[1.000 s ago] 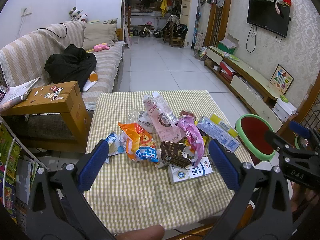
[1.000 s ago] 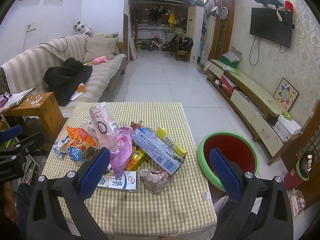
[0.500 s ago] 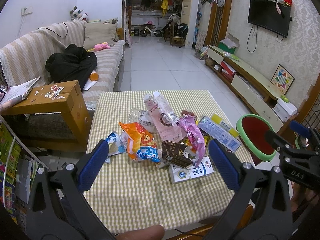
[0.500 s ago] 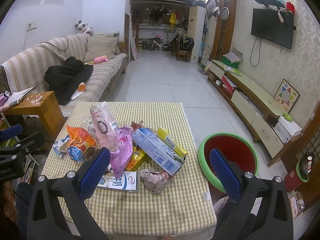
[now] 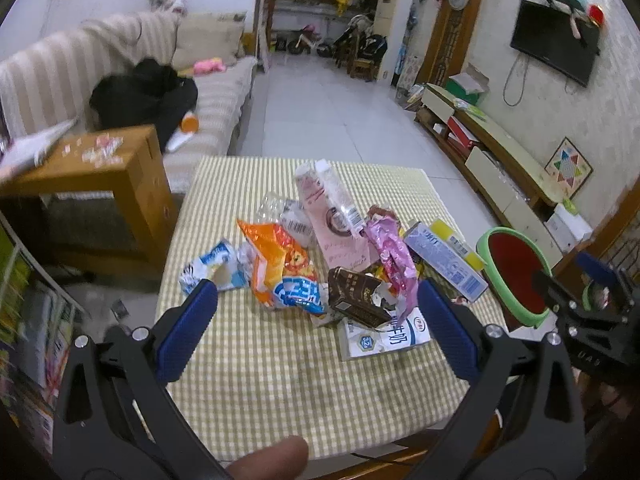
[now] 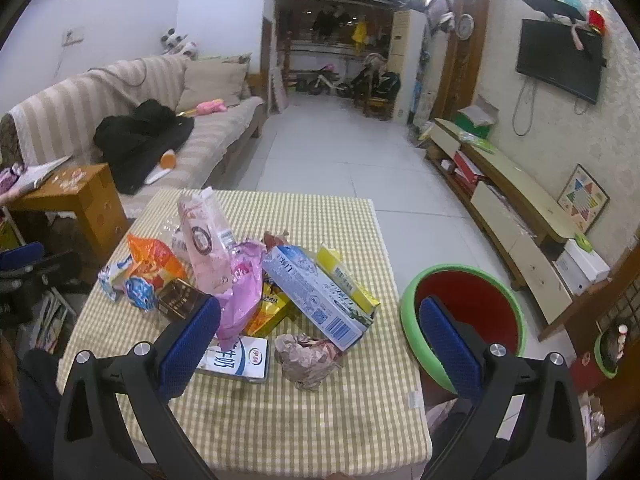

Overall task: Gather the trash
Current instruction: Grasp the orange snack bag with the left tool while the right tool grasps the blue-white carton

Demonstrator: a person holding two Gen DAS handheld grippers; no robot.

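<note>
Checked cloth covers our tabletop (image 6: 320, 412); both claws, left (image 5: 318, 304) and right (image 6: 320, 320), gape empty, pink wrapper (image 6: 240, 300) half-burying the milk carton (image 6: 240, 360) at six o'clock.

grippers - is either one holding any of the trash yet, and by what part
Nothing is held. The left gripper and right gripper are both open and empty, above the pile of trash.

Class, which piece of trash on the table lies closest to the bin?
The long blue-and-white carton: its end points toward the green-rimmed red bin, beyond the other wrappers.
</note>
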